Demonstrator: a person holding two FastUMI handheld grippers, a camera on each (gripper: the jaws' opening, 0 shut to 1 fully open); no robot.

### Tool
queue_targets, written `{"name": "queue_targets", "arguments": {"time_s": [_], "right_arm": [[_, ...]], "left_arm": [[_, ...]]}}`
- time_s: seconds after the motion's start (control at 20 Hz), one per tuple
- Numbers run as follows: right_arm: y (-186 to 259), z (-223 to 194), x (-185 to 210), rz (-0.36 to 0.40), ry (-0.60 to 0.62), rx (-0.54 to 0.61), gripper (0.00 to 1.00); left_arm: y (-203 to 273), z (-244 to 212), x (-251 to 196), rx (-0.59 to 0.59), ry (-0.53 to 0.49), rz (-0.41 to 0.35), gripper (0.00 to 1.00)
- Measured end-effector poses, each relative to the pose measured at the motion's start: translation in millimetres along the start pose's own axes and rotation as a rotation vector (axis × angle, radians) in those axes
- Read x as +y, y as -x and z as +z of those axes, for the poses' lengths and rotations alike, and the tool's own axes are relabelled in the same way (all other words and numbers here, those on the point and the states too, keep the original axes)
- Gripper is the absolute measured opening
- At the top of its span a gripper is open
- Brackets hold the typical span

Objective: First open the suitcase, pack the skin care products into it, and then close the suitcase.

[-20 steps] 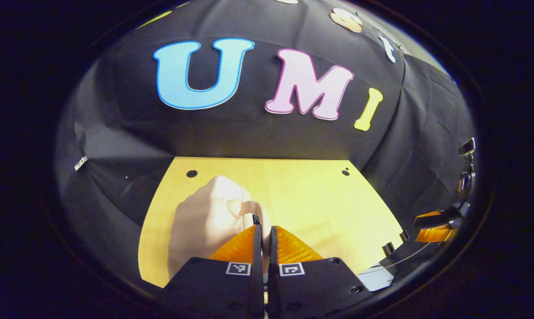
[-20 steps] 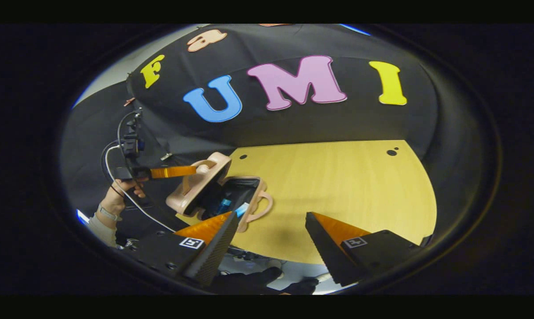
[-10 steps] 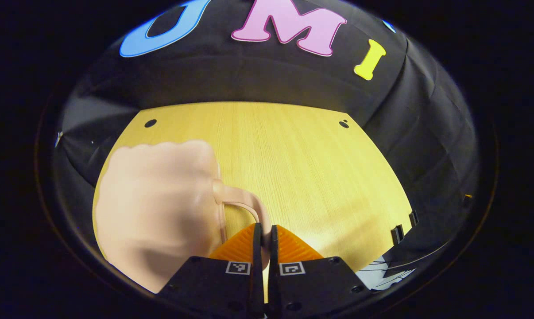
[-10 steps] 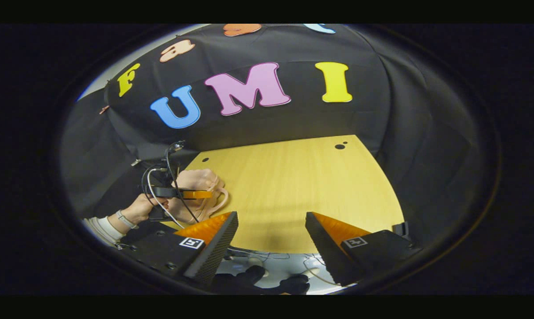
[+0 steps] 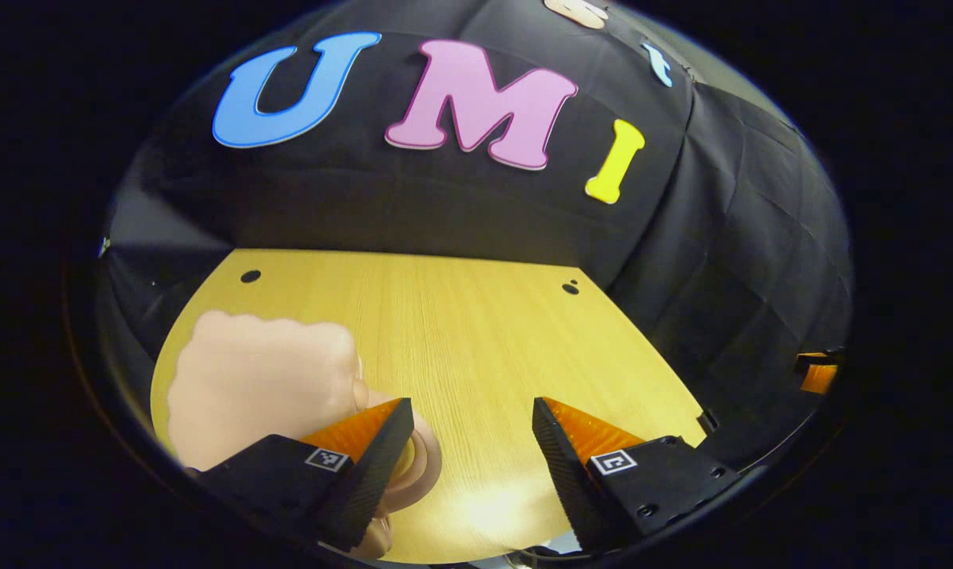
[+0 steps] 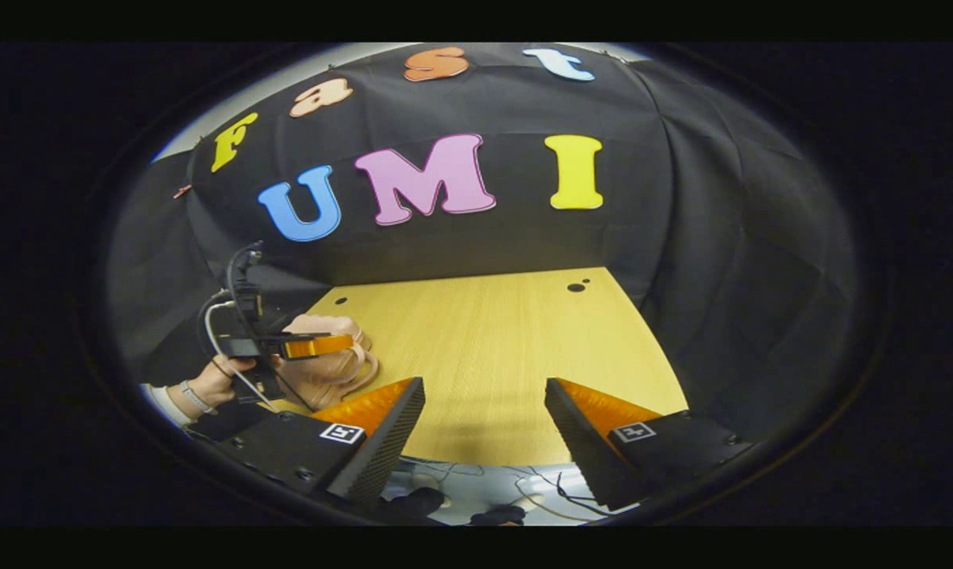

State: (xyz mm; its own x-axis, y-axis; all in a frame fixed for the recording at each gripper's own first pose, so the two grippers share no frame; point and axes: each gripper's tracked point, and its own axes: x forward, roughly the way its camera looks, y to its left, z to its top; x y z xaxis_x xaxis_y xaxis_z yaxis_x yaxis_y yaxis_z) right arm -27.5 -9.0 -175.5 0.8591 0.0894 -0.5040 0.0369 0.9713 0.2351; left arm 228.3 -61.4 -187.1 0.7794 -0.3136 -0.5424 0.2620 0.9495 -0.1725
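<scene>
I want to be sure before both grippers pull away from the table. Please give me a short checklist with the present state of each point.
1. Suitcase lid down on its base: ok, it looks closed in both views.
2. Suitcase fully latched: cannot tell.
3. Left hand-held gripper open and holding nothing: ok; the handle lies beside one finger, not clamped.
4. Right hand-held gripper open and holding nothing: ok.
5. No skin care products on the visible part of the table: ok.
6. Suitcase resting on the table: ok.
</scene>
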Motion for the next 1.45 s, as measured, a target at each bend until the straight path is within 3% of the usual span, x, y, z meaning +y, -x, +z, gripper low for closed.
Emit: {"name": "queue_targets", "arguments": {"time_s": [0.25, 0.5, 0.7, 0.85, 0.95, 1.1, 1.25, 1.4, 1.45], "right_arm": [[-4, 44, 9, -0.059, 0.077, -0.157, 0.98], [14, 94, 22, -0.075, 0.115, -0.336, 0.97], [28, 131, 34, -0.091, 0.118, -0.461, 0.97], [32, 146, 42, -0.081, 0.132, -0.514, 0.97], [31, 150, 52, -0.053, 0.124, -0.517, 0.97], [31, 158, 61, -0.027, 0.135, -0.550, 0.97], [35, 159, 62, -0.021, 0.175, -0.567, 0.97], [37, 164, 56, -0.038, 0.204, -0.592, 0.96], [39, 164, 54, -0.045, 0.201, -0.593, 0.92]], "left_arm": [[65, 47, -19, -0.160, -0.005, 0.017, 0.96], [138, 102, -24, -0.361, -0.030, 0.106, 0.96], [202, 141, -7, -0.526, -0.054, 0.254, 0.96], [256, 164, 10, -0.653, -0.156, 0.408, 0.96], [280, 161, 2, -0.672, -0.189, 0.438, 0.95], [285, 154, -2, -0.672, -0.105, 0.403, 0.95], [289, 139, 23, -0.641, -0.069, 0.466, 0.96], [311, 150, 34, -0.691, -0.086, 0.529, 0.96], [316, 152, 43, -0.701, -0.100, 0.563, 0.96]]}}
